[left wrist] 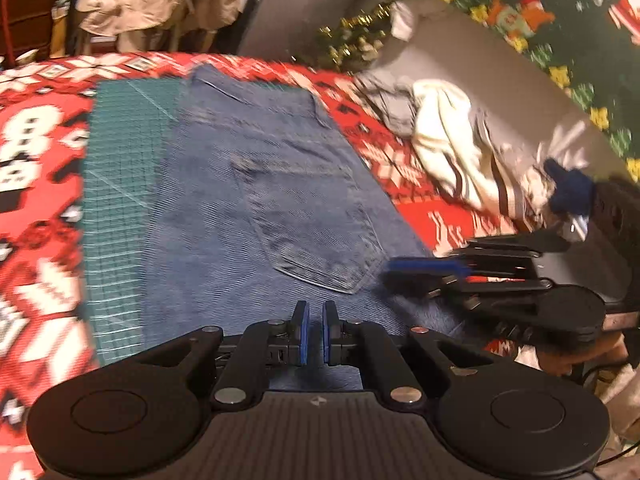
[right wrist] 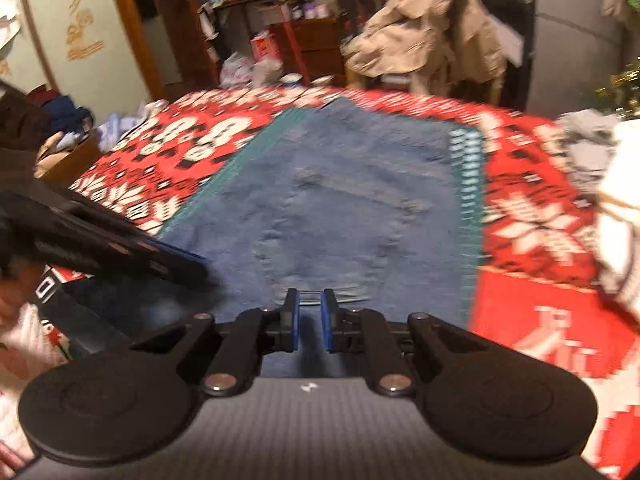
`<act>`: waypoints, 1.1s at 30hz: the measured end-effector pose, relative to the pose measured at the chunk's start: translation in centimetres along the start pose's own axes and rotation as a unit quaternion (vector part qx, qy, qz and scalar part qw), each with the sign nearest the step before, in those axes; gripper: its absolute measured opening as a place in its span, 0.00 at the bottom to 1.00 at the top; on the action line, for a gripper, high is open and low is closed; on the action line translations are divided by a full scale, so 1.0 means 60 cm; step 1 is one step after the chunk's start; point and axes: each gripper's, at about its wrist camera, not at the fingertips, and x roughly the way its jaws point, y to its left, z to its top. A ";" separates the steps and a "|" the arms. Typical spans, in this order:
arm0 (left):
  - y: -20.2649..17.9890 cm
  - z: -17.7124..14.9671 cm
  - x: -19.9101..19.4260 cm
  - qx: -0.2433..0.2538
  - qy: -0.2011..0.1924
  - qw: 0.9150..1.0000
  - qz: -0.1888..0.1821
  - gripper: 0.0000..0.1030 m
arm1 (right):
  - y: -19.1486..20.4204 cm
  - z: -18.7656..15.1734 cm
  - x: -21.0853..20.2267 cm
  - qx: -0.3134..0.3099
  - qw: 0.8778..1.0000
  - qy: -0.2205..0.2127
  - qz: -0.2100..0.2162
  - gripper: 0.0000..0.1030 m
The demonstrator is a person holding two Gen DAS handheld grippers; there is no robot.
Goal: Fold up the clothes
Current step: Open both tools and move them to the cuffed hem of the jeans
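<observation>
Cluttered shelves and a beige coat draped over a chair fill the back of the room, and in front of them a table is covered with a red, white and black patterned cloth. On that cloth lies a green gridded cutting mat, and a folded pair of blue denim jeans rests flat on the mat, a stitched back pocket facing up. To the right of the jeans, on the red cloth, sits a loose heap of cream and grey garments. The left gripper hovers over the near edge of the jeans, its blue-padded fingers parted by a narrow gap and grasping nothing. The right gripper is also low over the near edge of the denim, fingers slightly apart with nothing between them. Both views are blurred.
</observation>
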 end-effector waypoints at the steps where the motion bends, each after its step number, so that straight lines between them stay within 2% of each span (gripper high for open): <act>1: -0.002 -0.005 0.006 0.004 0.002 1.000 0.006 0.05 | 0.009 -0.003 0.009 -0.013 1.000 0.007 -0.002 0.12; 4: 0.002 -0.018 0.005 0.010 0.005 1.000 0.010 0.05 | 0.021 -0.018 0.020 -0.056 0.998 0.018 -0.018 0.13; 11: 0.017 -0.038 -0.025 -0.004 0.022 1.000 0.015 0.05 | -0.023 -0.045 -0.028 -0.026 0.998 0.046 -0.022 0.13; 14: 0.018 -0.046 -0.038 -0.002 0.028 0.999 0.018 0.05 | -0.040 -0.058 -0.050 -0.011 0.999 0.051 -0.016 0.32; 16: 0.019 -0.051 -0.046 -0.001 0.032 0.999 0.020 0.07 | -0.046 -0.061 -0.067 -0.002 0.999 0.042 -0.008 0.56; 17: 0.019 -0.054 -0.050 0.000 0.035 0.999 0.021 0.08 | -0.046 -0.062 -0.076 0.000 0.999 0.037 -0.008 0.60; 19: 0.018 -0.058 -0.058 0.006 0.039 0.999 0.025 0.12 | -0.042 -0.061 -0.091 -0.012 0.999 0.028 -0.016 0.79; 23: 0.012 -0.066 -0.070 0.029 0.050 0.998 0.033 0.20 | -0.036 -0.056 -0.116 -0.034 0.999 0.011 -0.027 0.99; 29: 0.001 -0.078 -0.084 0.054 0.057 0.996 0.038 0.33 | -0.043 -0.046 -0.128 -0.024 0.997 0.013 -0.072 0.99; 31: -0.005 -0.081 -0.084 0.069 0.060 0.995 0.040 0.34 | -0.046 -0.044 -0.128 -0.023 0.996 0.015 -0.090 0.99; 33: -0.011 -0.085 -0.079 0.086 0.064 0.993 0.048 0.34 | -0.049 -0.045 -0.133 -0.028 0.996 0.007 -0.084 0.99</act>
